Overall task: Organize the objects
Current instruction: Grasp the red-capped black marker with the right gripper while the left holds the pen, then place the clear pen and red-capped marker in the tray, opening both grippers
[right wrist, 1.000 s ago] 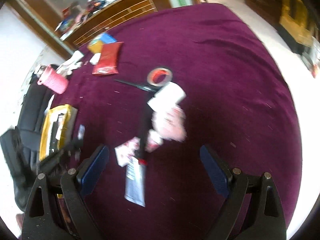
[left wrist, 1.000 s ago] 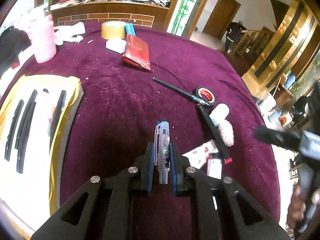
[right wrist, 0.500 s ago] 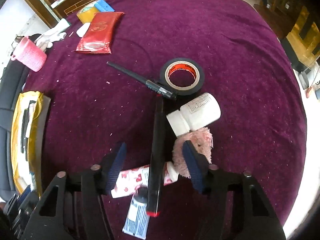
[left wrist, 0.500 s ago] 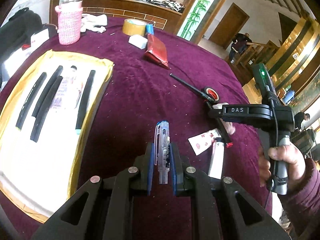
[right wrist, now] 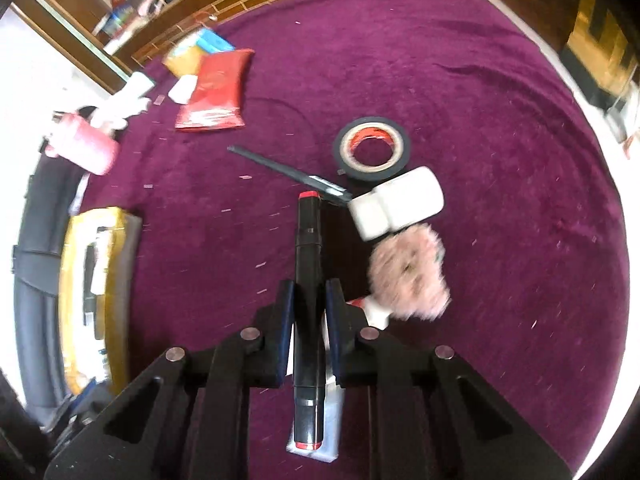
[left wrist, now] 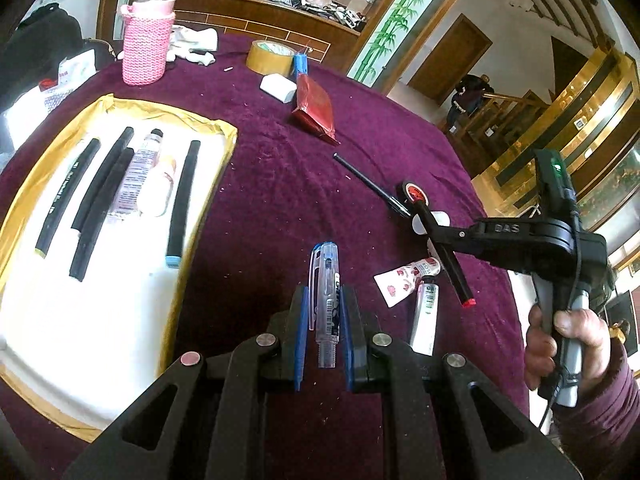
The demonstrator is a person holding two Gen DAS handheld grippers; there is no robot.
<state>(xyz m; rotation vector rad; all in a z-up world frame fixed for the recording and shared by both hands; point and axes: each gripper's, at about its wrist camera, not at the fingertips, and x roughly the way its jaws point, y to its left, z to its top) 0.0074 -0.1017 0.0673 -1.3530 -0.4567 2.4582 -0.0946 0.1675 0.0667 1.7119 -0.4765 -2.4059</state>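
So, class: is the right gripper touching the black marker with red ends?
Touching. The right wrist view shows the right gripper with both pads pressed against the black marker.

The pink fluffy thing (right wrist: 408,276) on the right is smeared with blur, the far white bottle (right wrist: 400,206) has an unreadable label, the black marker (right wrist: 307,312) hides most of the tube (right wrist: 320,446) beneath it, and the yellow-edged tray (left wrist: 120,216) runs off the near left edge.

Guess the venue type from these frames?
Probably a hotel or restaurant lobby or function hall, not a home: a big round table under a purple velvet cloth, gold-trimmed wall panels, a wooden stair railing and a cluttered wooden counter behind.
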